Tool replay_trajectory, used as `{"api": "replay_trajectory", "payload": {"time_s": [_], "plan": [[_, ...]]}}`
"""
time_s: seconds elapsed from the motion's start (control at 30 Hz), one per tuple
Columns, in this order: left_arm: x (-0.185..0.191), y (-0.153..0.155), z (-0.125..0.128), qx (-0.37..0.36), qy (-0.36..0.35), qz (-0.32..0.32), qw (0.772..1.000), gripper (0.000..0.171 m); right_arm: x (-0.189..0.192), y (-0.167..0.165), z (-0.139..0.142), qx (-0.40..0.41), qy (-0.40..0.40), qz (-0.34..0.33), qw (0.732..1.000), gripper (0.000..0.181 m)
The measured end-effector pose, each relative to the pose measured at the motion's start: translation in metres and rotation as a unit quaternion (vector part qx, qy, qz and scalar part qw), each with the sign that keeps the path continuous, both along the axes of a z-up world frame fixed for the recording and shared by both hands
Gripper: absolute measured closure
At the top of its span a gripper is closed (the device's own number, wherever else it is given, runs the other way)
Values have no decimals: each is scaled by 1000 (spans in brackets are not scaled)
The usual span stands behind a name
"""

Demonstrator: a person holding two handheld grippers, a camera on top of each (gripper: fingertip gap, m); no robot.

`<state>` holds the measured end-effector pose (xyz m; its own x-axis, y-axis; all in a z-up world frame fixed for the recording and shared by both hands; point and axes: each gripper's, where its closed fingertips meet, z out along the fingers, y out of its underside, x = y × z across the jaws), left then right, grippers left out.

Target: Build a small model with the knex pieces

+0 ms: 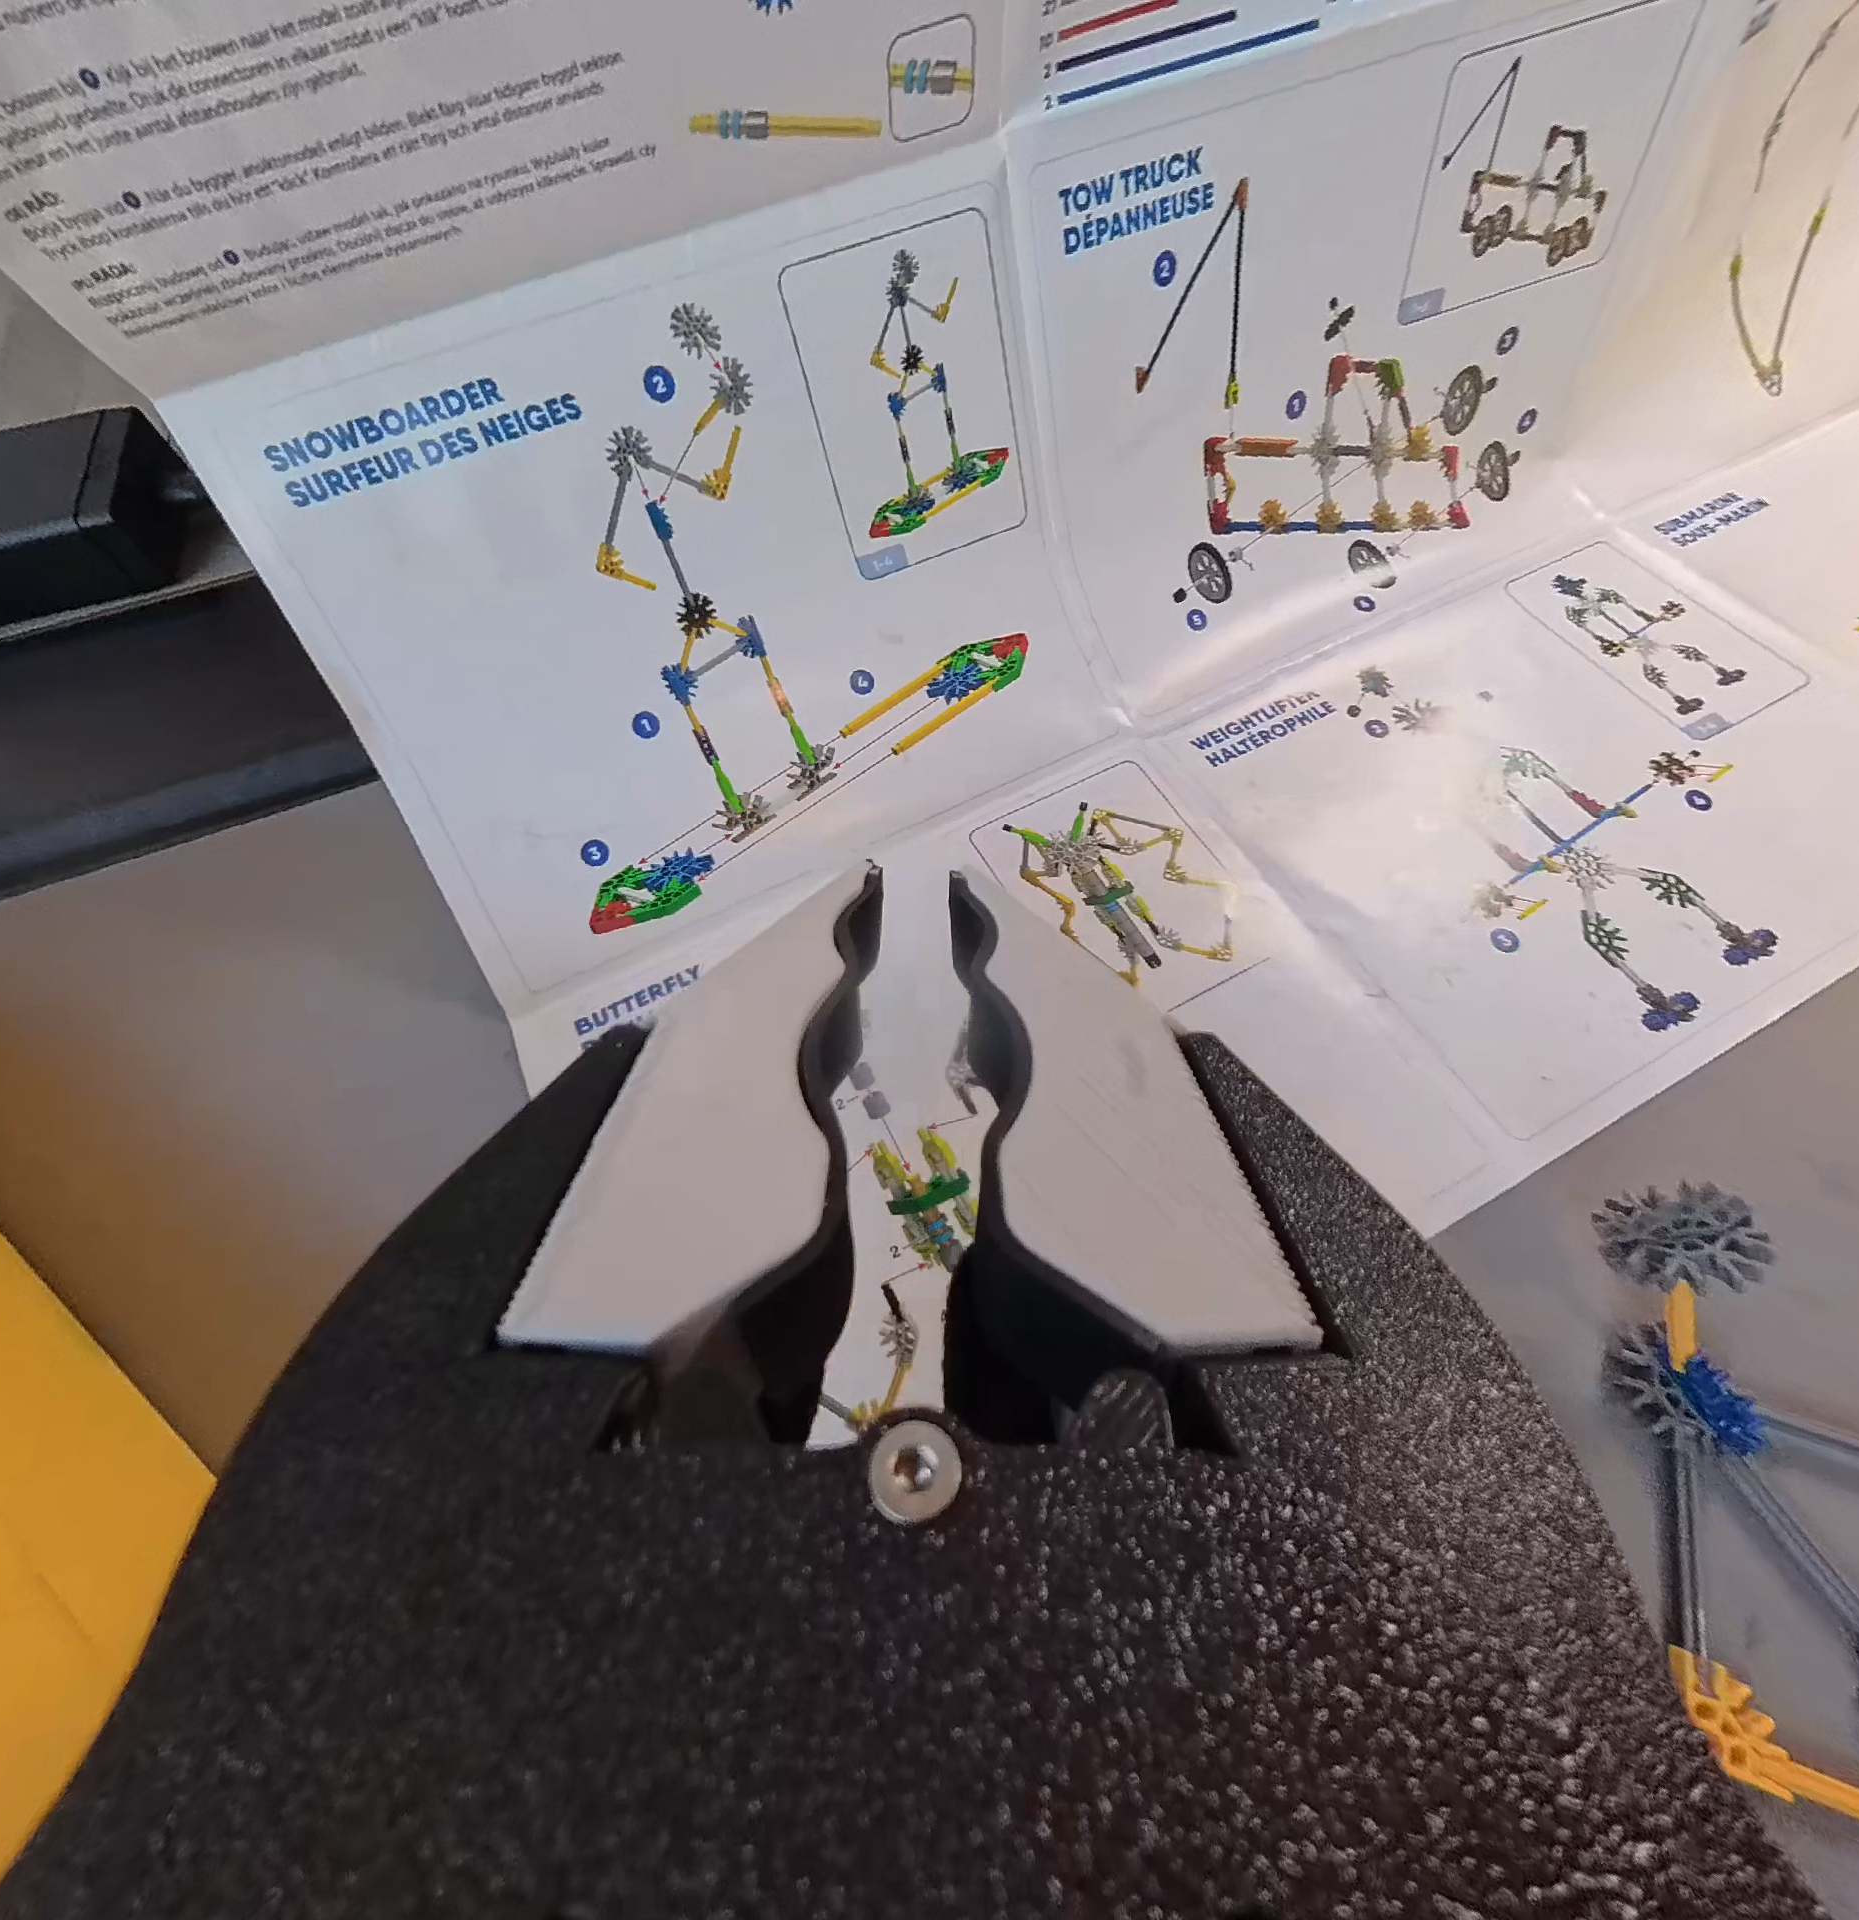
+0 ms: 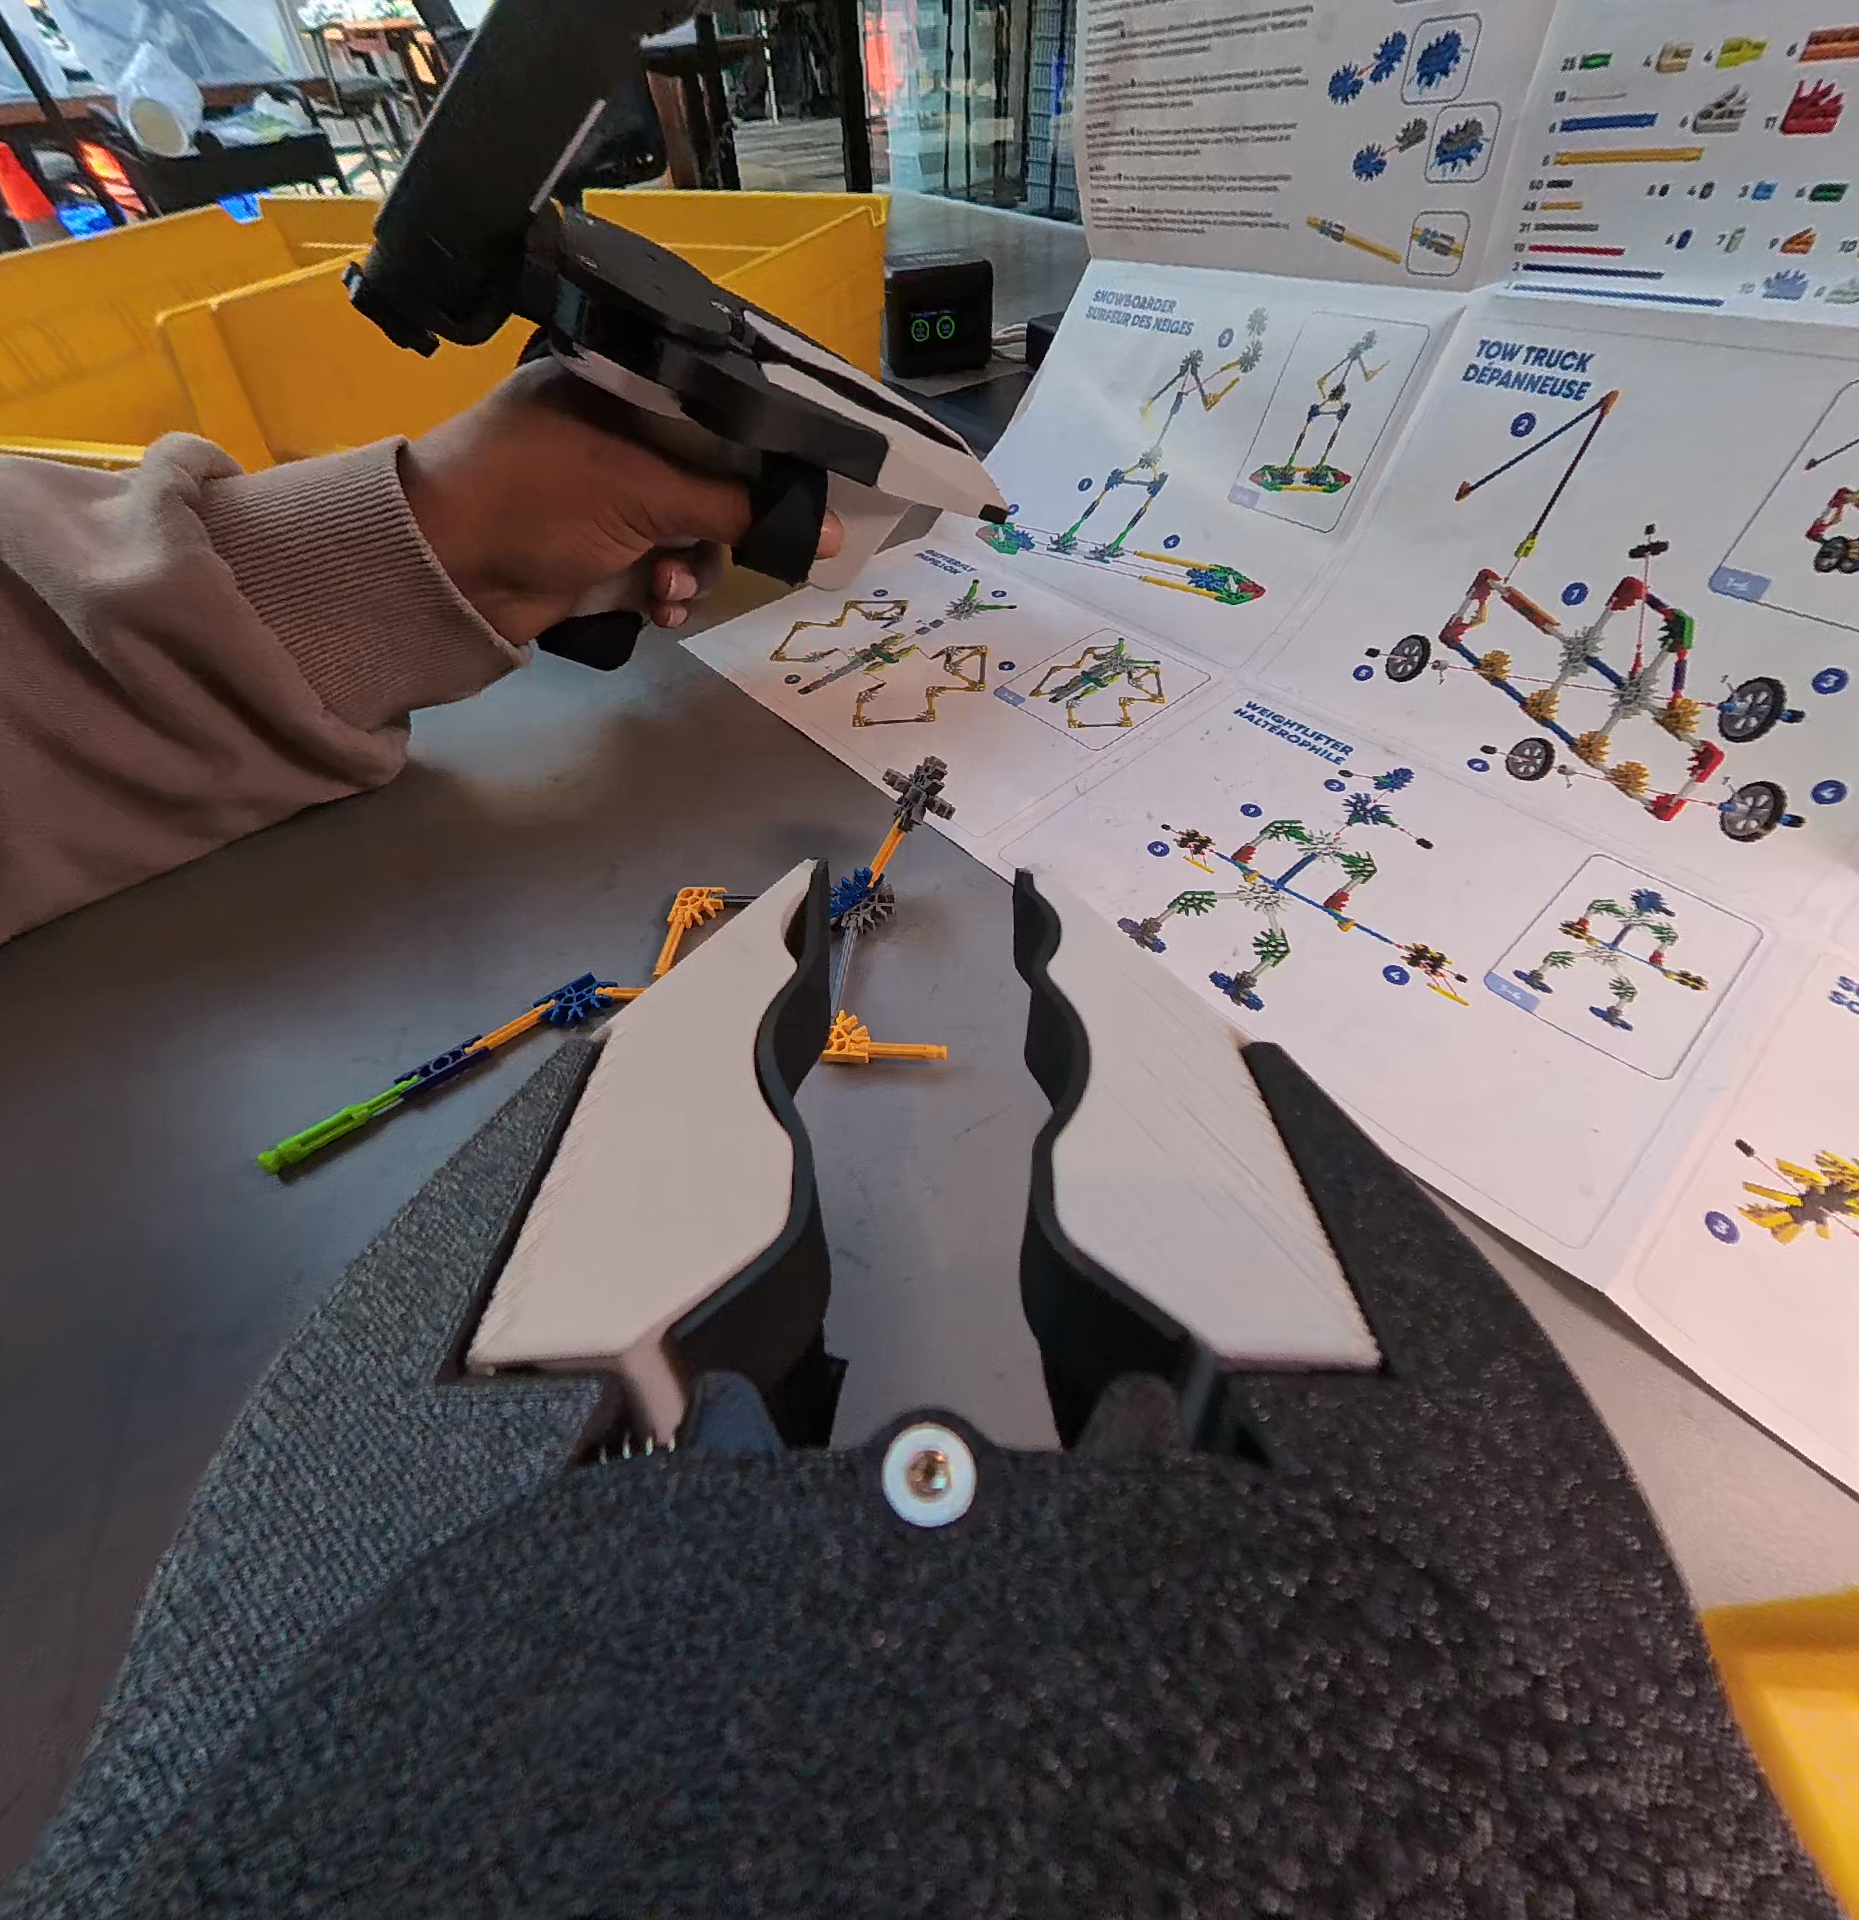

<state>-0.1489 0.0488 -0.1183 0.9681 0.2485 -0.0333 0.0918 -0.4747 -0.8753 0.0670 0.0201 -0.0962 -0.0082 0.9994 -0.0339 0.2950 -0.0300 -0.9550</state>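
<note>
Grey and yellow toy rods lie just ahead of the right gripper, jaws wide, empty. Left gripper, jaws narrowly parted, hovers over the paper sheet, apparently not touching; lower, it might snag the sheet.

Dark grey table bears instruction sheet, rod-and-connector pieces.

I am working at a dark grey bench; yellow bins are lining upper left, glass partitions standing beyond.
</note>
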Motion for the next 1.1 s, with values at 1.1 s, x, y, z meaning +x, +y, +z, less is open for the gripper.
{"api": "replay_trajectory", "payload": {"time_s": [1.1], "plan": [[91,-93,18,90,-1,-141,986,129,0,15,0,33,-2,-53,998,124]]}}
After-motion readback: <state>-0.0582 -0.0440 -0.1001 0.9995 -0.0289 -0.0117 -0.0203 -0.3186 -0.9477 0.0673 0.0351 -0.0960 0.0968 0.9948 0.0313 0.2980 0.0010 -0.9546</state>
